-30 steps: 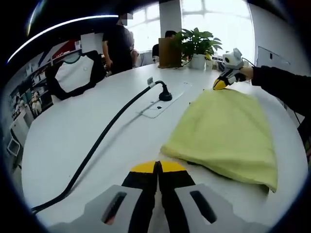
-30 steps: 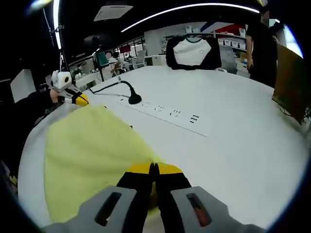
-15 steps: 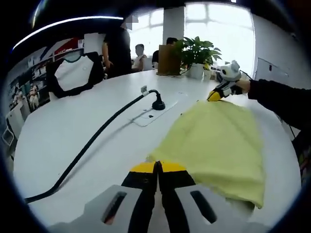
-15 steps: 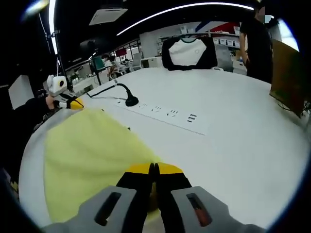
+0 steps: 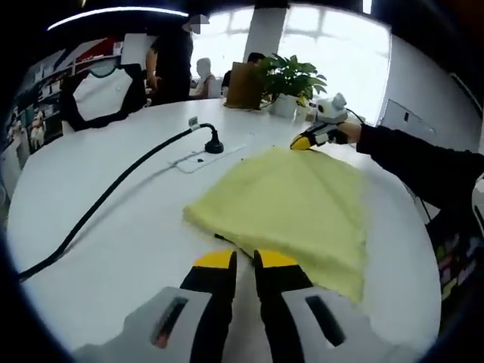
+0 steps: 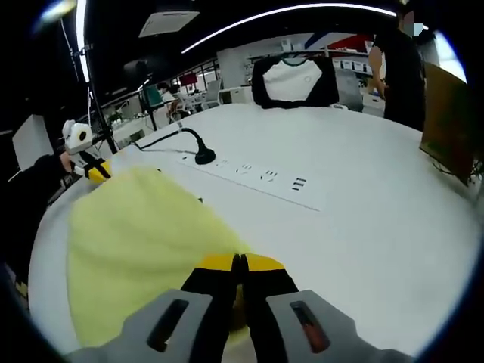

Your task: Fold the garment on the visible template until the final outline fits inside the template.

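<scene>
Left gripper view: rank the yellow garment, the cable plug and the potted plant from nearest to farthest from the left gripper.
1. Yellow garment: just ahead of the left gripper, slightly right.
2. Cable plug: mid-table, ahead and left.
3. Potted plant: far table edge, by the window.

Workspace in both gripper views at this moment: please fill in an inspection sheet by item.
Surface: white table.
Job's things: yellow garment lies folded flat; no template outline can be made out.
Clutter: potted plant and brown box at the far edge; black-and-white shirt on a chair.
Grippers: left gripper slightly open, off the garment's edge; right gripper shut on the garment's corner.
Cables: black cable runs to a socket plate.
Surroundings: office, windows, people beyond the table.
</scene>
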The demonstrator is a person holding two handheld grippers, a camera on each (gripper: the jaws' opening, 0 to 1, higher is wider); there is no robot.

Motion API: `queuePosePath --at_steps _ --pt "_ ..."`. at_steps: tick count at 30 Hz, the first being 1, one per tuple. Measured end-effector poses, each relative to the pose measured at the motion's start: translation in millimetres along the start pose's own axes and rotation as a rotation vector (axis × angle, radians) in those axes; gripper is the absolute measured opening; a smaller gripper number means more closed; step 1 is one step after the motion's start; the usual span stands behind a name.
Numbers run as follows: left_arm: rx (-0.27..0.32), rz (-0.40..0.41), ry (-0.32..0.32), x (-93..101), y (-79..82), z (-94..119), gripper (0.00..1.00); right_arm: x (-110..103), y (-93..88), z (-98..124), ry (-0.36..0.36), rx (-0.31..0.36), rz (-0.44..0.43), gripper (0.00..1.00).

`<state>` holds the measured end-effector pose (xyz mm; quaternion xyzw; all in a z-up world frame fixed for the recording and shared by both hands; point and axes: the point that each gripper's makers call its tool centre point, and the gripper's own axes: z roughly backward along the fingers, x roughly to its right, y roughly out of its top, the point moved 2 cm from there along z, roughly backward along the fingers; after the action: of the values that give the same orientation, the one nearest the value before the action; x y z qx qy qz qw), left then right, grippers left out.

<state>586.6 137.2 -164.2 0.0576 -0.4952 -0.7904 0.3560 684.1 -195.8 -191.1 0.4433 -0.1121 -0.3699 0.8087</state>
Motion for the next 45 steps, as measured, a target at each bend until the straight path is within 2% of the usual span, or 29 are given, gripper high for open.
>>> queuePosePath --at_steps 2,5,7,8,9,10,11,12,14,16,23,29,34,38,42,45 --pt "0.0 0.051 -0.046 10.3 -2.4 2.2 0.18 0.9 0.3 0.2 -0.003 -0.004 -0.001 0.0" --pt "-0.006 0.043 -0.055 18.3 -6.2 2.9 0.2 1.4 0.4 0.8 -0.006 -0.008 0.001 0.0" --pt "-0.014 0.016 -0.063 30.2 -10.7 3.1 0.21 -0.6 0.0 2.0 -0.007 -0.012 0.01 0.0" --pt "-0.02 0.015 -0.063 37.9 -13.2 3.4 0.22 -2.1 0.3 3.0 0.012 -0.033 0.1 0.01" --pt "-0.02 0.017 -0.063 41.3 -14.1 4.0 0.21 -0.9 3.0 4.6 -0.006 -0.039 0.117 0.05" --pt "-0.017 0.029 -0.071 46.9 -14.9 5.0 0.21 -1.9 15.1 5.6 -0.01 -0.01 0.156 0.12" --pt "-0.018 0.038 -0.074 48.8 -15.5 5.4 0.21 -5.4 23.1 6.4 0.003 0.01 0.184 0.15" --pt "-0.02 0.037 -0.074 50.5 -16.4 5.6 0.21 -11.6 35.0 7.6 0.019 0.04 0.21 0.14" --pt "-0.035 0.032 -0.072 55.9 -21.1 5.3 0.21 -21.5 47.4 6.2 0.045 0.053 0.273 0.15" --pt "-0.044 0.037 -0.066 58.1 -25.1 5.2 0.21 -28.5 50.9 1.1 0.053 0.009 0.342 0.16" --pt "-0.042 0.071 -0.066 59.0 -33.9 11.9 0.19 -58.7 52.4 -20.9 0.135 -0.068 0.517 0.2" --pt "-0.039 0.101 -0.079 63.7 -36.2 11.9 0.18 -69.1 50.9 -44.2 0.173 -0.099 0.518 0.2" --pt "-0.04 0.118 -0.092 67.1 -39.7 11.1 0.16 -79.7 45.0 -54.5 0.213 -0.129 0.525 0.19" --pt "-0.039 0.152 -0.102 67.2 -42.8 10.8 0.15 -85.0 44.5 -58.0 0.244 -0.134 0.519 0.13" --pt "-0.037 0.18 -0.117 70.3 -44.2 11.5 0.08 -88.4 43.4 -60.2 0.258 -0.146 0.531 0.08" --pt "-0.039 0.192 -0.121 71.7 -46.0 12.1 0.02 -90.2 42.0 -60.7 0.249 -0.158 0.535 0.0"
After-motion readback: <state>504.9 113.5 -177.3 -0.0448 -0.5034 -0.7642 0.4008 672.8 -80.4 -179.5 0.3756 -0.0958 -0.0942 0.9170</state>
